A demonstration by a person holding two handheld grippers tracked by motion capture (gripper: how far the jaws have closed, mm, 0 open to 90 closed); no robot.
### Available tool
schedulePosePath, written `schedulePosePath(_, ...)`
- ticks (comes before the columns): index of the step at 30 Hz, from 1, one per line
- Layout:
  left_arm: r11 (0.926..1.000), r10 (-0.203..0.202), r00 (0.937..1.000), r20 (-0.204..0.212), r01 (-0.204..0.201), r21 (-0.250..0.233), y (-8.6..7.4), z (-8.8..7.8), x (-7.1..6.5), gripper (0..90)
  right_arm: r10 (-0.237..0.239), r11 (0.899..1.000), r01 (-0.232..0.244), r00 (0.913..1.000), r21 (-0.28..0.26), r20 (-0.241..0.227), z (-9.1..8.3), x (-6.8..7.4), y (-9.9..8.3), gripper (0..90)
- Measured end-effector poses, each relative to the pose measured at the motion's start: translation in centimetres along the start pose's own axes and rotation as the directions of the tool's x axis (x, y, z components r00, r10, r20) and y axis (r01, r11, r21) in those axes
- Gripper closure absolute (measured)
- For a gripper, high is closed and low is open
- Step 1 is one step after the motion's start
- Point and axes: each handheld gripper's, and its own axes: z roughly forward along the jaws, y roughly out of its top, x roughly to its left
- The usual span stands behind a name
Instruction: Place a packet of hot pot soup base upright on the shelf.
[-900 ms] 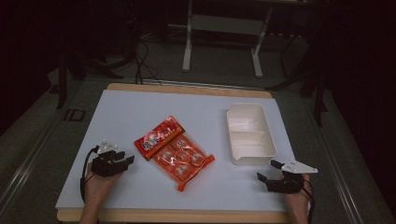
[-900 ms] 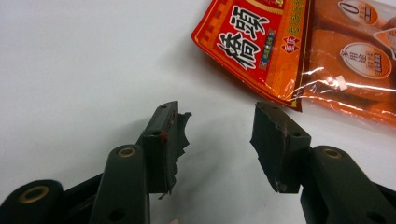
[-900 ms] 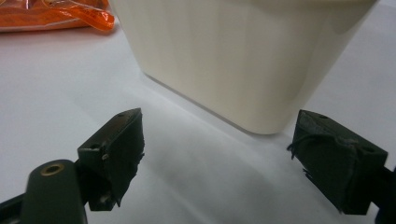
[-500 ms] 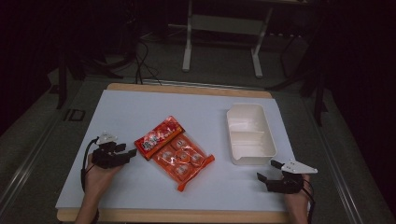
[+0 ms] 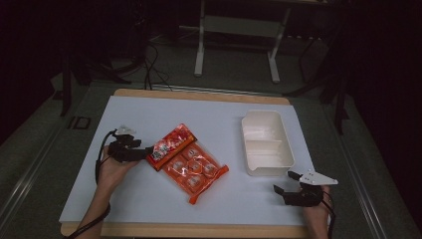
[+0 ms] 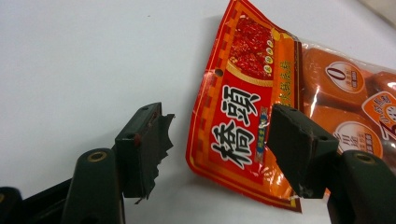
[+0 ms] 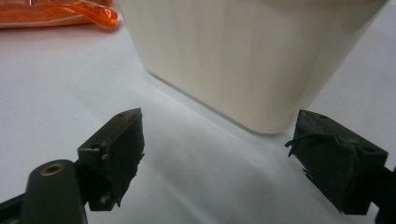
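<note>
Left of white tray point(image 5: 266, 144): red snack packet point(image 6: 243, 116), light, crinkly; left gripper point(image 6: 219, 140) spread wide at its flat corner; right gripper point(image 7: 219, 154) released, holding nothing.

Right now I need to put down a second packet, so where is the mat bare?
Free: the far strip of the mat beyond the snack packet, the gap between packet and white tray, and the near edge between both grippers. Crowded: around the left gripper, open at the packet's corner, and between the tray and the right gripper.
</note>
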Motion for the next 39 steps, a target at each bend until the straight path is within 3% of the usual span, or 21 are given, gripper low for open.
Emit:
schedulePosePath(13, 0.9987, 0.017, 0.9997, 0.017, -0.018, 0.048, 1.6, 1.9, 0.2, 38.8, -0.004, 1.0, 0.004, 1.0, 0.001, -0.005, 0.0, 0.0, 0.0, 16.7)
schedulePosePath(19, 0.9956, 0.023, 0.9992, 0.033, -0.026, 0.09, 2.5, 3.7, 0.4, 42.6, -0.006, 1.0, 0.006, 1.0, 0.005, -0.006, 0.0, 0.0, 0.0, 16.7)
schedulePosePath(26, 0.9942, 0.015, 0.9984, 0.054, -0.02, 0.106, 3.5, 5.2, 0.7, 45.8, -0.006, 1.0, 0.006, 0.9999, 0.006, -0.01, 0.1, 0.0, 0.0, 16.7)
schedulePosePath(39, 0.9898, 0.011, 0.9962, 0.086, -0.024, 0.141, 4.1, 6.9, 1.0, 49.0, -0.01, 1.0, 0.01, 0.9998, 0.011, -0.016, 0.1, 0.0, 0.0, 16.7)
